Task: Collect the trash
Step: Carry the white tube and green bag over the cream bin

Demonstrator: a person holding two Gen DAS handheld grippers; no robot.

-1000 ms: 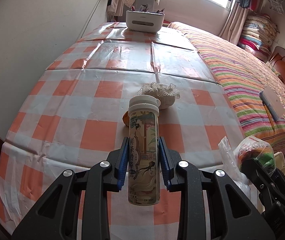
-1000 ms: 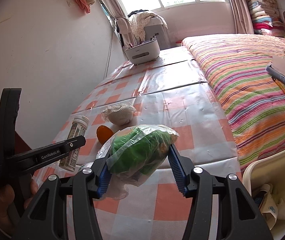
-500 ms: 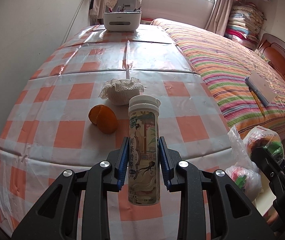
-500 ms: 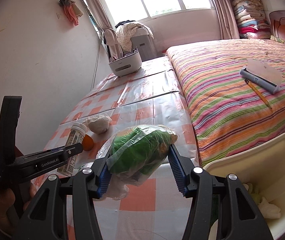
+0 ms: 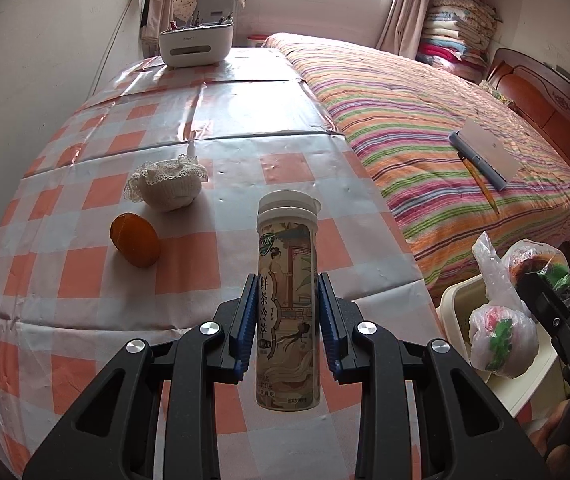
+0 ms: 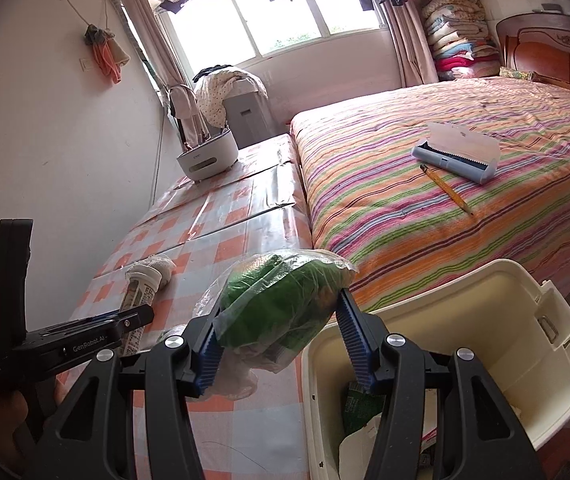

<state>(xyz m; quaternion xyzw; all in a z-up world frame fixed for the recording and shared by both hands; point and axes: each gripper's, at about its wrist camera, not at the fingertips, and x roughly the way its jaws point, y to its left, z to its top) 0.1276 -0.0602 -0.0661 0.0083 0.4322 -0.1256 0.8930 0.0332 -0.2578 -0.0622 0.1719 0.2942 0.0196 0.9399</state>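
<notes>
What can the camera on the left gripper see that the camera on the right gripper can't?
Only the left wrist view shows the orange on the table.

Only the right wrist view shows the inside of the cream bin, with wrappers in it, and the clothes hanging at the window.

Both show the tea tube in the left gripper, the green bagged trash in the right gripper, the lacy pouch and the striped bed.
</notes>
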